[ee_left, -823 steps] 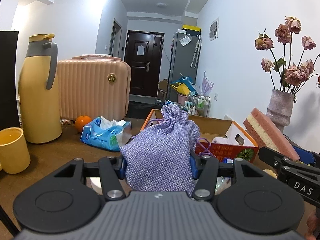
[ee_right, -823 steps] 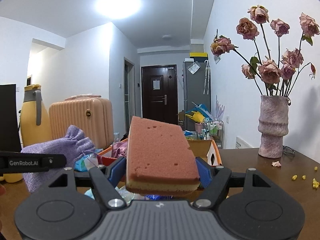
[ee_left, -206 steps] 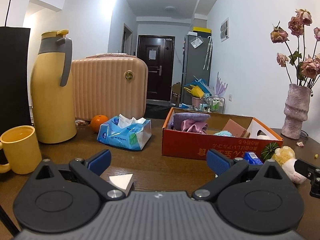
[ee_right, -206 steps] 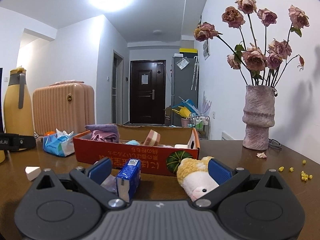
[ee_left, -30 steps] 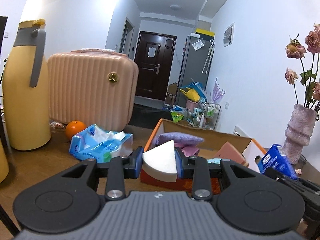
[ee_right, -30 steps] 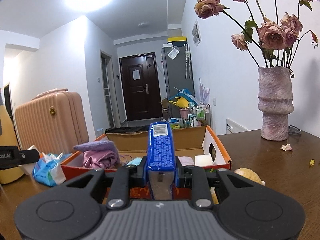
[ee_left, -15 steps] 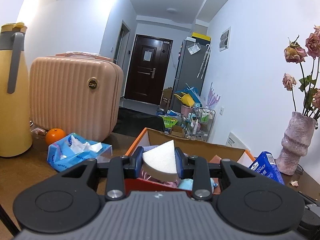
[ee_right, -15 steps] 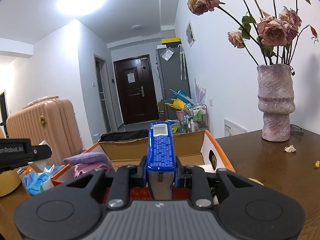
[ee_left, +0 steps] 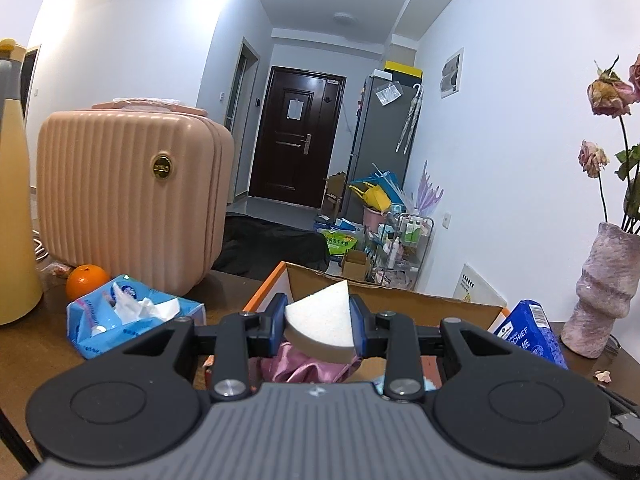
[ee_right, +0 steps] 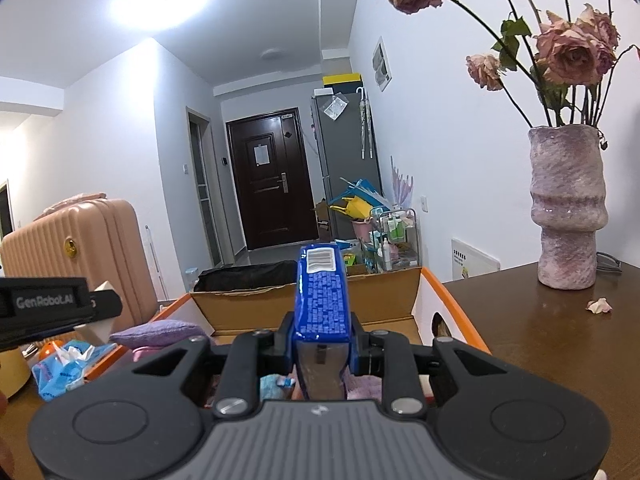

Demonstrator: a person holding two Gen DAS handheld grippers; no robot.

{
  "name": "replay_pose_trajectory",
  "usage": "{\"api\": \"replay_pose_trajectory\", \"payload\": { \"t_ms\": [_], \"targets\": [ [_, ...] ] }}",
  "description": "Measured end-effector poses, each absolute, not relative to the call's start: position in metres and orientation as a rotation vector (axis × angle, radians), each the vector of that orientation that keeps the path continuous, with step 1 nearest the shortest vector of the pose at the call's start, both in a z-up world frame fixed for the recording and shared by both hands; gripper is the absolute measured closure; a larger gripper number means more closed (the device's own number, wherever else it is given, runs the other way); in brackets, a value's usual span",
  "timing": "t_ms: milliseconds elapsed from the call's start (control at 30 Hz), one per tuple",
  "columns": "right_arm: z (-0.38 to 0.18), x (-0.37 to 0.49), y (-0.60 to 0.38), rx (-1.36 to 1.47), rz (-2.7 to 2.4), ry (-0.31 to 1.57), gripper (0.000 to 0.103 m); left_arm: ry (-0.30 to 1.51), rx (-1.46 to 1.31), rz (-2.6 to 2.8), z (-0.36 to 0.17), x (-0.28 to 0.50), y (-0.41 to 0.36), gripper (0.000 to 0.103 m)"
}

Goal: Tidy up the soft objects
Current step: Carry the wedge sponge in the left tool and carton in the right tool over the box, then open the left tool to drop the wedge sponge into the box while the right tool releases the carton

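Above an open cardboard box with orange outer walls on a brown wooden table, two hand-held grippers hover, each clenched on a soft item. From the left wrist view, the left gripper clamps a white wedge-shaped sponge between its blue pads, directly over a pink satin cloth lying inside the box. From the right wrist view, the right gripper squeezes a blue tissue pack upright on its narrow edge, a white barcode label facing up at its far end; the small white print on its side is too fine to read. The same pack shows at the right of the left wrist view, where the letters "CHIEF" can be made out. Inside the box, a lilac pouch rests at the left, with a pale blue item and more pink fabric partly hidden below the fingers. The left gripper's side, seen at the left edge of the right wrist view, carries the words "GenRobot.AI". Outside the box, just beside its left wall, sits an opened blue pack of wipes, with an orange and a peach ribbed suitcase behind it. A rough pink vase of dried roses stands on the table well to the right.
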State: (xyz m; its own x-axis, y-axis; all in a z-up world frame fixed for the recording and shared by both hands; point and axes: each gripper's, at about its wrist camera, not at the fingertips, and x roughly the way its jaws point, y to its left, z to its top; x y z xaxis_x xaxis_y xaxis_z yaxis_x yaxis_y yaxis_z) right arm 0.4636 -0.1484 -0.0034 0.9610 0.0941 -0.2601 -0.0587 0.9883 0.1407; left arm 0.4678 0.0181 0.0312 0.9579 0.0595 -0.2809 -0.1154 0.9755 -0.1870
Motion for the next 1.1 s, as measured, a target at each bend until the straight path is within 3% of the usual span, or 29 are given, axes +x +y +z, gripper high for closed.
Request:
{"api": "replay_pose_trajectory", "payload": {
  "t_ms": [1100],
  "targets": [
    [-0.016, 0.530, -0.141, 0.107, -0.006, 0.314, 0.080, 0.291, -0.119, 0.092, 0.019, 0.559, 0.006, 0.070]
  ]
}}
